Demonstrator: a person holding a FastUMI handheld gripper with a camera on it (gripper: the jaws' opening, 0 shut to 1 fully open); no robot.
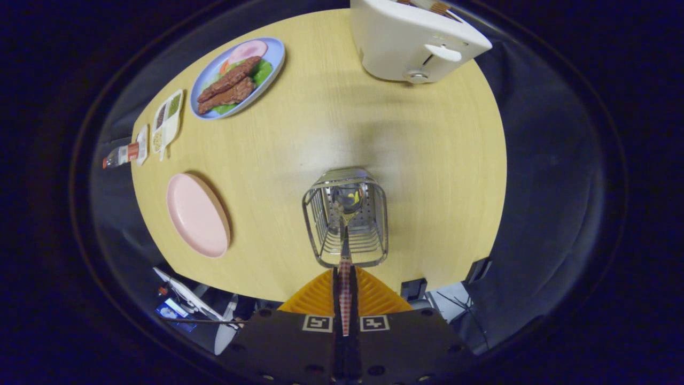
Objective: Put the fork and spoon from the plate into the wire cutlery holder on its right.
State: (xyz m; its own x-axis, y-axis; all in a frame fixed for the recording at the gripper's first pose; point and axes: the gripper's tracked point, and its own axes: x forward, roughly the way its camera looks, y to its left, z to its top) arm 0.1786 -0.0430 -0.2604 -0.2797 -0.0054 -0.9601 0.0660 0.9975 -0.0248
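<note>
My gripper [345, 280] looks straight down on the table, its fingers shut on the checked handle of a spoon [346, 214]. The spoon hangs bowl-down inside the wire cutlery holder [374, 235], which stands just ahead of the fingertips. The shiny spoon bowl sits deep in the holder near its perforated bottom. To the holder's left lies the pink plate [195, 214], bare on top. I cannot make out a fork among the holder's wires.
A white toaster [411, 43] stands beyond the holder at the far table edge. A blue plate [238, 75] of food, a small divided tray [166, 120] and a bottle [123, 155] line the far left. The round wooden table [438, 160] ends close behind the holder.
</note>
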